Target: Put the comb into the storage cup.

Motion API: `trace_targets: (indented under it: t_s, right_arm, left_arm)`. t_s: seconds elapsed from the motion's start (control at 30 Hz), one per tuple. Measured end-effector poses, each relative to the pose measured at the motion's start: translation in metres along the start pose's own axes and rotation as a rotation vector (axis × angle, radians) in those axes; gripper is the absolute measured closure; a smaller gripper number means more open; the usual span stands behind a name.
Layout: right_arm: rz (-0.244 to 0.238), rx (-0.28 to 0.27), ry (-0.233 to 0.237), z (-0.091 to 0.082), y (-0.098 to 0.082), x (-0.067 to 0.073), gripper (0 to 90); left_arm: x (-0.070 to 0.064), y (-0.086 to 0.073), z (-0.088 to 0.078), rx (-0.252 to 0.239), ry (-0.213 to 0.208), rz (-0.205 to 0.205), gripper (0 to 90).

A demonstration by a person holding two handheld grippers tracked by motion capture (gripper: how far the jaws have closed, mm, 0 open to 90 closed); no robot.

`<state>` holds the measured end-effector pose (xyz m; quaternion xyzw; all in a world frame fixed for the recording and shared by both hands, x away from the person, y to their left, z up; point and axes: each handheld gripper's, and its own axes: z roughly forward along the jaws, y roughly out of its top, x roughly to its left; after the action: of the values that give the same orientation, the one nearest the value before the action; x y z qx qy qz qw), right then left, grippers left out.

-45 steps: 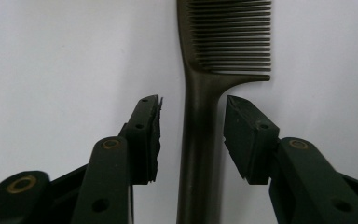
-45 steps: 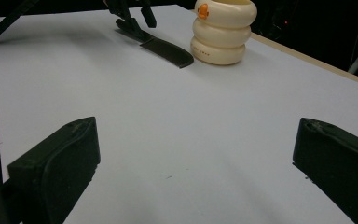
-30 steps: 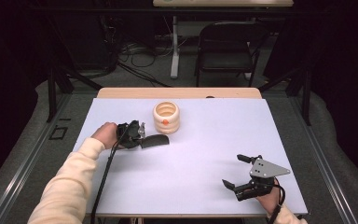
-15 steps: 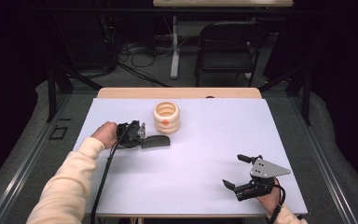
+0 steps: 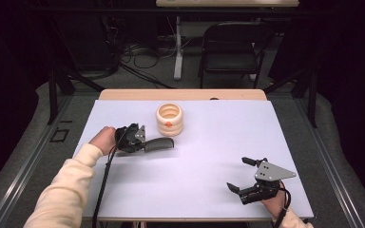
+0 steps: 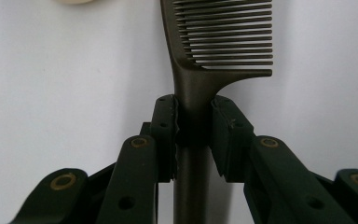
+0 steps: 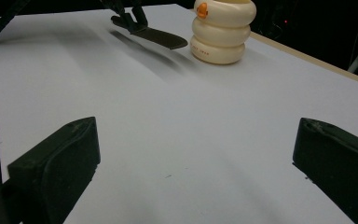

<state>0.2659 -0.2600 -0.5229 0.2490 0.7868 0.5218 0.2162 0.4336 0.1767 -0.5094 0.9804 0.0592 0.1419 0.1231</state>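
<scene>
**Comb held steady beside the cup**

Nothing has shifted since the earlier frames: my left gripper (image 5: 145, 141) sits in the same spot, its fingers (image 6: 164, 126) clamped on the handle of the dark comb (image 6: 200, 70). The comb lies level just over the white counter (image 5: 218, 142), its long axis running from my left hand toward the right, toothed end leading. That end stops just short of the cream ribbed cup (image 5: 169, 119), which stands upright near the far edge. My right gripper (image 5: 247, 175) rests well apart at the near right, fingers (image 7: 60, 163) wide apart, holding nothing.
</scene>
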Motion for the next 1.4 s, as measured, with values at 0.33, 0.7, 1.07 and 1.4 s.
trace_targets:
  t_s: [0.33, 0.7, 1.07, 1.4]
  right_arm:
    - [0.000, 0.002, 0.001, 0.000, 0.000, 0.000, 0.1]
    - [0.000, 0.002, -0.002, 0.000, 0.000, 0.000, 0.2]
    - [0.000, 0.002, -0.002, 0.000, 0.000, 0.000, 0.1]
    - [0.001, 0.002, -0.002, 0.000, 0.000, 0.000, 0.1]
  left_arm:
    - [-0.006, -0.008, -0.008, -0.095, -0.020, -0.064, 72.2]
    - [-0.014, -0.018, -0.014, -0.161, -0.024, -0.132, 72.2]
    - [-0.021, -0.023, -0.023, -0.222, 0.011, -0.200, 72.2]
    - [-0.026, -0.028, -0.027, -0.254, 0.037, -0.251, 72.2]
